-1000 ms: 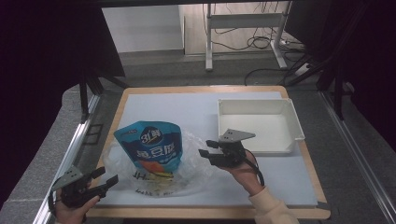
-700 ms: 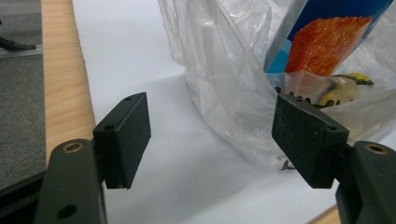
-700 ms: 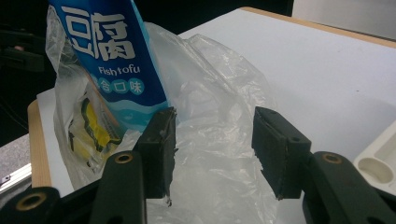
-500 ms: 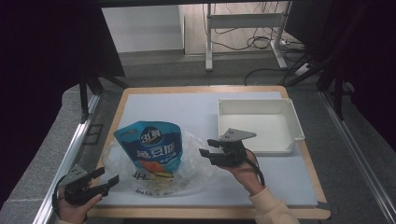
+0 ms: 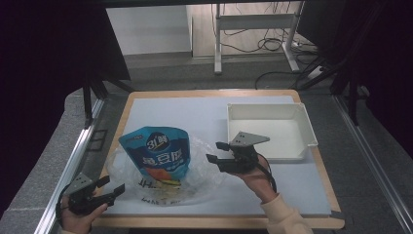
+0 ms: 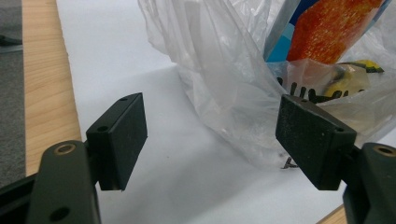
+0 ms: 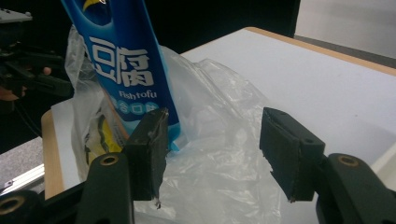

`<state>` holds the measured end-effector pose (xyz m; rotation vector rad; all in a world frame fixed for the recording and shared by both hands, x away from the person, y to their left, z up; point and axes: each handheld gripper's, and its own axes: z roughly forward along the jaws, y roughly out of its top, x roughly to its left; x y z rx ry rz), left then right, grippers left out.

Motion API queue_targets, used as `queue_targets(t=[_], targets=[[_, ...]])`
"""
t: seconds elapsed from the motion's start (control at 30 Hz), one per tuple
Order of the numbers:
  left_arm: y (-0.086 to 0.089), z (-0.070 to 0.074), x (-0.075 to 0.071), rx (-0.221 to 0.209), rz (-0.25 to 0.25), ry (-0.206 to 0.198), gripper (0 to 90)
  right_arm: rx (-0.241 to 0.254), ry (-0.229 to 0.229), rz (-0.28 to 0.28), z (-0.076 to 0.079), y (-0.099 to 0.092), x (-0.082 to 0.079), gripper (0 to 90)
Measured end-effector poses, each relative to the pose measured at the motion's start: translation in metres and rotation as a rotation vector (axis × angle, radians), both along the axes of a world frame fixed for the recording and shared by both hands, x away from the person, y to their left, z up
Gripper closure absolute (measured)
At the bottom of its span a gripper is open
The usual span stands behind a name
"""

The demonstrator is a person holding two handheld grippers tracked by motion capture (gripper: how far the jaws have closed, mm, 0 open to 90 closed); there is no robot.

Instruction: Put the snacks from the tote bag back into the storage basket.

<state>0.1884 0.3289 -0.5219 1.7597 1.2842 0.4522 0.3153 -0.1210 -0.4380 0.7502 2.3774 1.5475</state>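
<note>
A blue snack pouch stands at about 7 o'clock on the table, half inside a clear plastic bag crumpled around its base. The left tongs lie released at the table's near-left corner, just short of the bag; the right tongs hang released at the bag's right edge, jaws empty. An empty white tray sits at 2 o'clock. The film is thin and slack: a pinch might catch one layer only and slip, or drag the bag and topple the pouch.
</note>
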Motion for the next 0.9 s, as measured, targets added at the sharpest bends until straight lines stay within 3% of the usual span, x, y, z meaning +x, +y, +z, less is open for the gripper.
queue_targets(t=[0.5,0.9], targets=[[-0.001,0.000,0.000,-0.007,-0.001,0.007,24.8,0.021,-0.033,0.069,0.016,0.028,-0.001,39.7],[-0.001,0.001,0.000,-0.008,-0.010,0.006,24.8,0.055,-0.043,0.116,0.032,0.057,0.010,41.8]])
